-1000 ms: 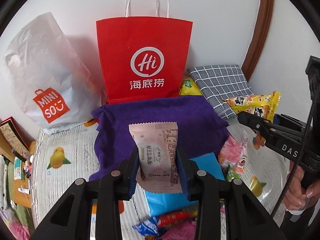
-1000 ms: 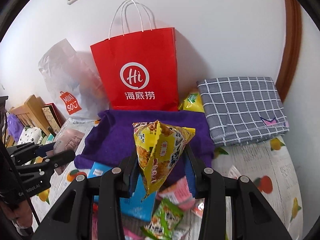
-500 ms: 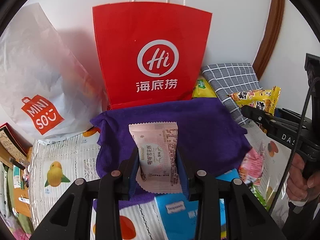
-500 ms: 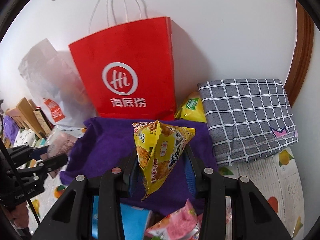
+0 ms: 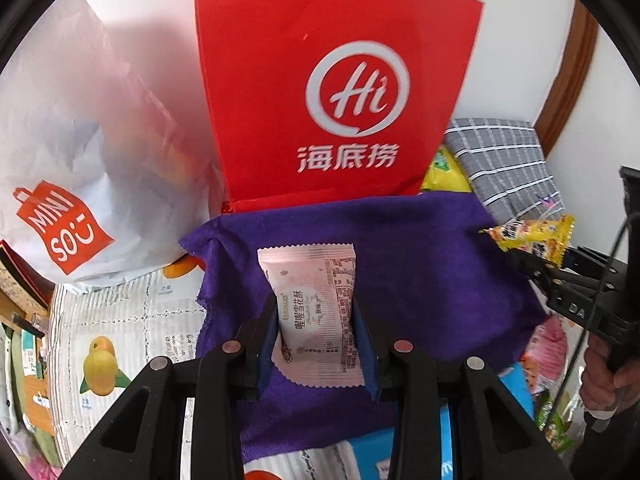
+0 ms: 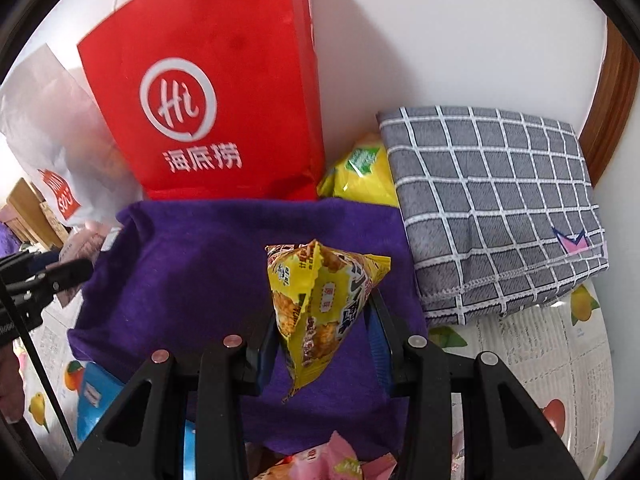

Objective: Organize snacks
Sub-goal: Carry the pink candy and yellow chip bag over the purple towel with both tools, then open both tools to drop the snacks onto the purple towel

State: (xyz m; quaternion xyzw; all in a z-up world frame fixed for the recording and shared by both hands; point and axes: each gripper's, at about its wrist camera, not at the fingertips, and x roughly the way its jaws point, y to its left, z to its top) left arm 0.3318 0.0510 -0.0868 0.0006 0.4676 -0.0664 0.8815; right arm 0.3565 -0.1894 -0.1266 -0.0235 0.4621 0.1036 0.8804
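Moved in closer to the red bag (image 5: 332,92) since a second ago, both grippers, so that bag and purple cloth (image 5: 420,264) now look much bigger.

Left wrist view: left gripper (image 5: 316,344) squeezed tight on a pale pink snack packet (image 5: 314,316), blue pads pressing both its sides. Packet standing upright, held up over the purple cloth. Red bag standing right behind the cloth, against the white wall. White plastic bag (image 5: 80,152) with an orange logo leaning just beside the red bag, on the left. Yellow packet (image 5: 444,172) tucked between red bag and grey checked cloth (image 5: 504,164). Fruit-print table cover (image 5: 120,320) under everything. Over on the right, right gripper (image 5: 532,256) pinching a yellow snack bag (image 5: 532,234), with a hand (image 5: 608,376) around its handle. Bit of blue packet (image 5: 516,388) and other snacks poking out near the cloth's lower edge.

Right wrist view: right gripper (image 6: 320,344) clamped on the yellow snack bag (image 6: 320,308), a pointy pyramid shape, tip down, held over the purple cloth (image 6: 192,272). Red bag (image 6: 208,96) behind, a little to the left. Grey checked cloth (image 6: 492,208) folded on the right, touching the purple one. Yellow packet (image 6: 360,176) wedged between. Left gripper (image 6: 44,276) at the far left edge, with the pink packet (image 6: 82,244) in it. Pink snack (image 6: 332,460) at the bottom.
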